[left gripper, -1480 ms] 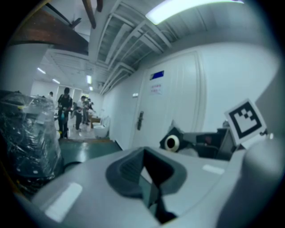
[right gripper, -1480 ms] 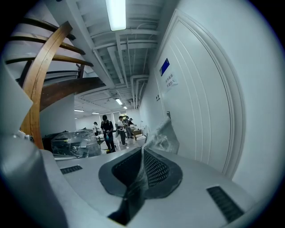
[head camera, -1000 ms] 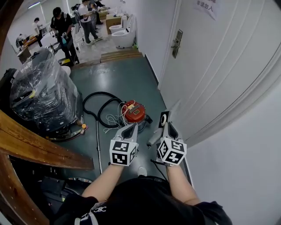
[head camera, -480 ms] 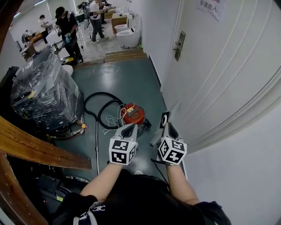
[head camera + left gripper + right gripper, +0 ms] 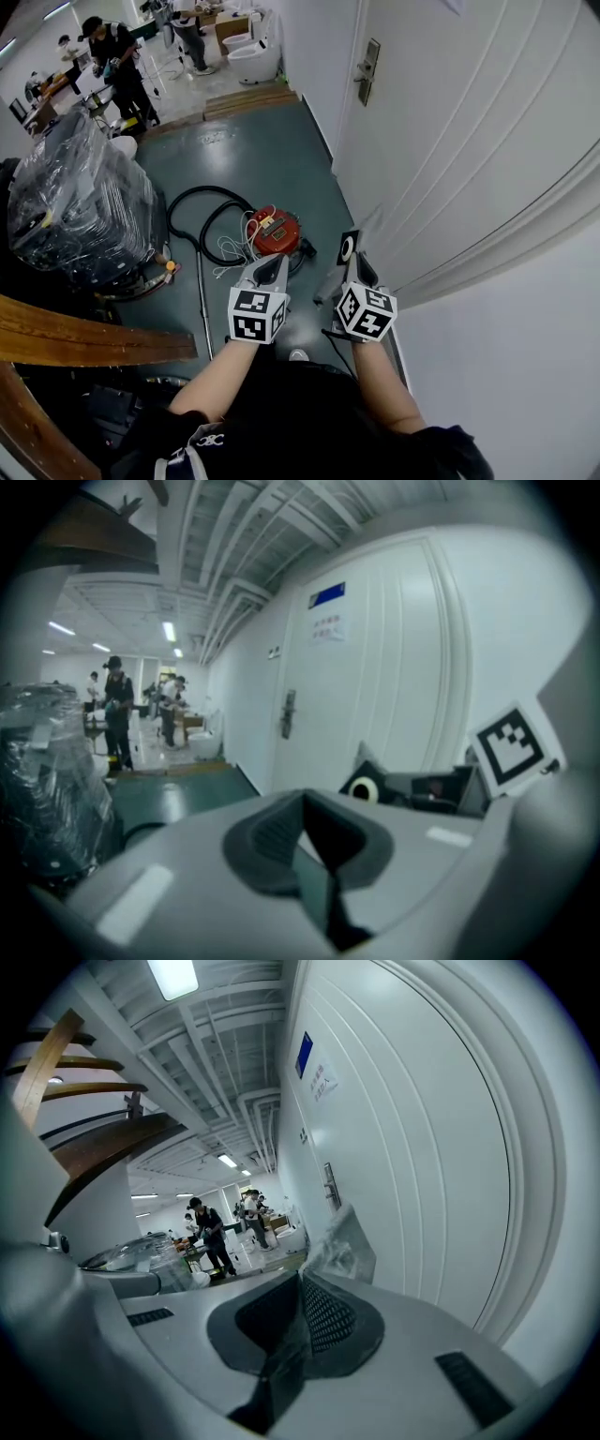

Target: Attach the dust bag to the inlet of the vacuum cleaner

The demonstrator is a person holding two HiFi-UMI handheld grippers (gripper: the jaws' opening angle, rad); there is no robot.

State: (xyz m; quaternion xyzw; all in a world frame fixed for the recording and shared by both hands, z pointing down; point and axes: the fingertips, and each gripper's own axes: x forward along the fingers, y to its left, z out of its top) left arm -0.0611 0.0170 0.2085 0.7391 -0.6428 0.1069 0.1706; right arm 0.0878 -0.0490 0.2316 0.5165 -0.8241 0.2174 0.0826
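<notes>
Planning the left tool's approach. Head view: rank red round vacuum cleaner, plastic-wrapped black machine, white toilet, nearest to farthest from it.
1. Red round vacuum cleaner, on the floor just ahead of the left tool.
2. Plastic-wrapped black machine, off to the left.
3. White toilet, at the corridor's far end.

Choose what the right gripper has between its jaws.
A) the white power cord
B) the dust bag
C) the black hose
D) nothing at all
B: in the right gripper view, the jaws of the right gripper are closed on the crinkled grey dust bag, which sticks up beyond them.
</notes>
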